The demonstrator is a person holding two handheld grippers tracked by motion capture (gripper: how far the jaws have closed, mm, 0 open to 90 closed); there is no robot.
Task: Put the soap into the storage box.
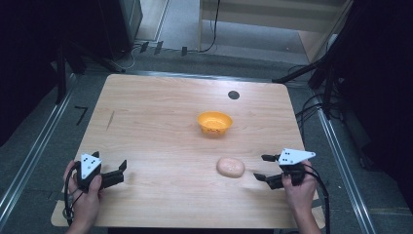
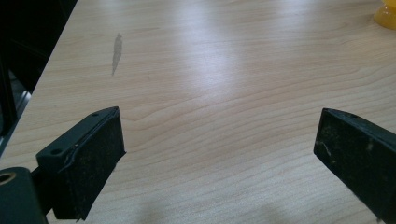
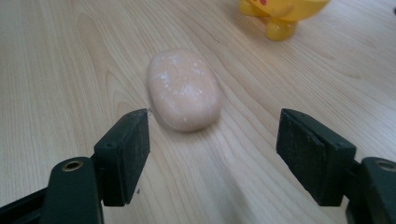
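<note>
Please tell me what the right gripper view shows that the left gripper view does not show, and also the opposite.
The right gripper view alone has the pale pink oval lump, lying on the wood just ahead of the right gripper, whose fingers stand apart and do not touch it. The left gripper view alone has a dark grey streak on the wood near the table's edge, ahead of the open left gripper. Both have the light wooden table and part of the orange bowl, which in the left gripper view is cut by the top right corner.

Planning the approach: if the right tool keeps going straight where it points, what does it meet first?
Most likely the pale pink oval lump, lying just ahead of the open right tool. The yellow bowl stands farther off, so the tool probably wouldn't meet it first.
</note>
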